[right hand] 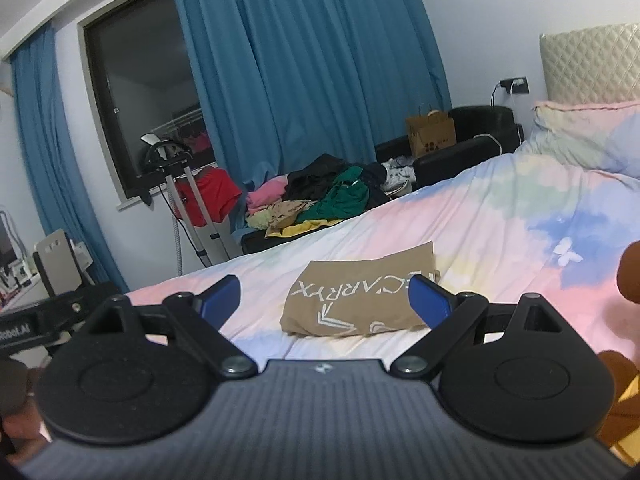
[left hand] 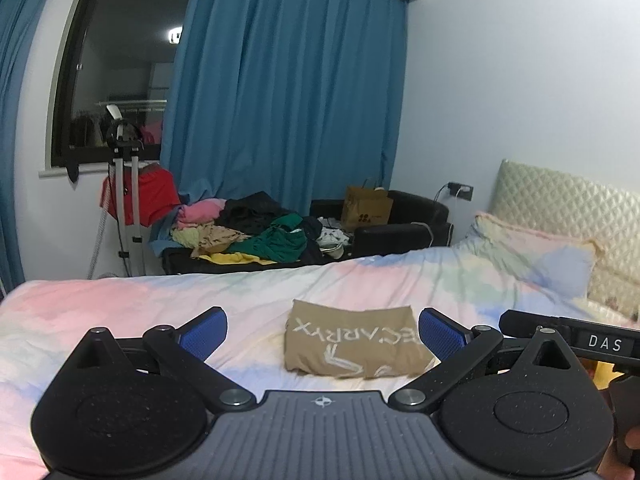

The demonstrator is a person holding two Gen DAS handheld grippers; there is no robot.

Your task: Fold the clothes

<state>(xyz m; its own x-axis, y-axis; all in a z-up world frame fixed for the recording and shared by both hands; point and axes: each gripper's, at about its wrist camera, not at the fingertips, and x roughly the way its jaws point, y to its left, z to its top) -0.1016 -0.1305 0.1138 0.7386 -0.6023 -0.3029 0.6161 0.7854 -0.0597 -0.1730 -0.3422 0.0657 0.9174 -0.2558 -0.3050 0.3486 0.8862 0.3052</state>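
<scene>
While both jaws gape, folded tan shirt (left hand: 352,340) tops bed (left hand: 120,312).

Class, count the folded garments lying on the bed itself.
1: a tan shirt with white lettering, folded on the bedspread ahead of both open grippers. Others may lie out of view.

We are looking across a bed (left hand: 200,292) in a pastel sheet toward pale walls (left hand: 500,80). Blue curtains (left hand: 288,100) are hanging beside a dark window (left hand: 120,68) that is reflecting a ceiling light. A quilted headboard (left hand: 560,200) is standing at the right, and a black sofa (left hand: 400,224) is sitting under the curtains beyond the bed.
</scene>
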